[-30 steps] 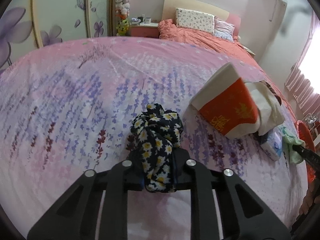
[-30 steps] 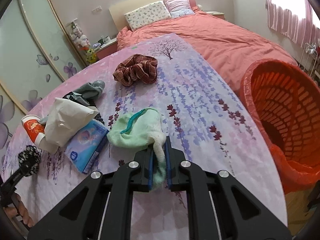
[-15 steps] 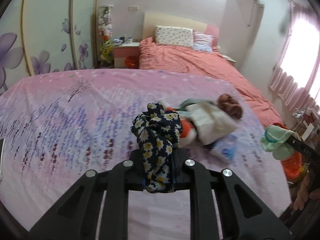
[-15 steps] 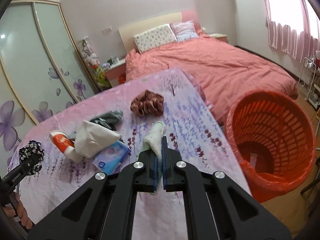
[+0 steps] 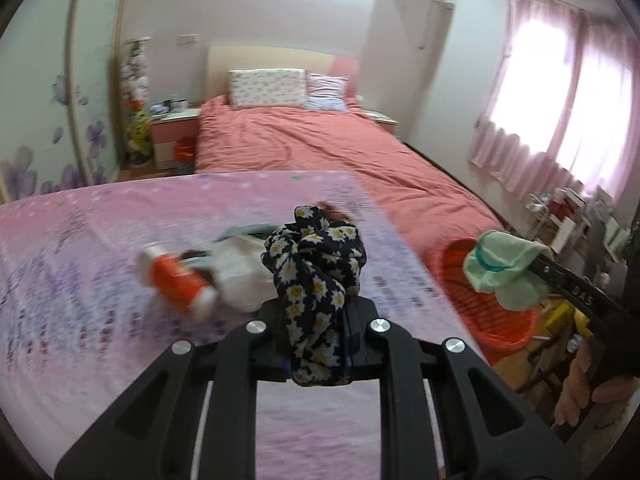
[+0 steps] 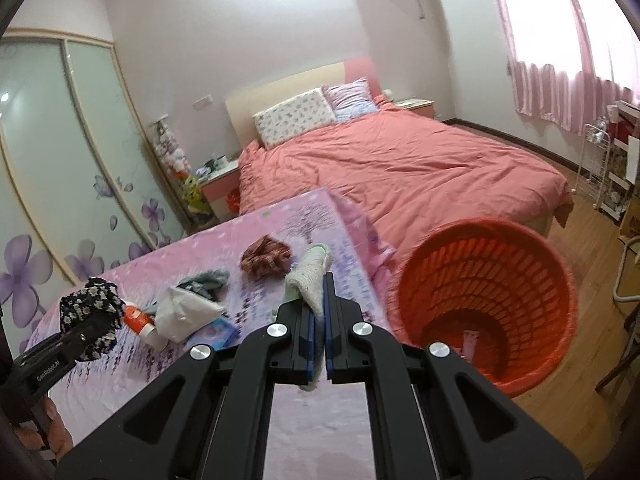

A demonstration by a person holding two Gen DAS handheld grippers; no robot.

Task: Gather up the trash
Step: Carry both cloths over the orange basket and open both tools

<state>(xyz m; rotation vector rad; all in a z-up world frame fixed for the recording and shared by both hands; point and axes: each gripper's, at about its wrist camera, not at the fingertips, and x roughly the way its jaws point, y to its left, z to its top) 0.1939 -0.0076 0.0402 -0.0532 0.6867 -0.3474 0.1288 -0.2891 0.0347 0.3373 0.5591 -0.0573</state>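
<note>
Both cloths lifted clear of the desk, heading for the basket.

Near: left gripper is clamped on the daisy-print cloth; right gripper is closed tight on the pale green cloth. A second ago both bundles sat low over the pink desk; now both are raised, and the view has swung toward the bedroom. Middle: the red cup, white paper bag, blue packet, grey cloth and brown scrunchie lie on the desk, uncollected. Beyond the desk's right edge: the orange basket, on the floor, open-topped. In the left view the green cloth hangs about over its rim. Judgement: carry step under way; drop comes next, five things left.
</note>
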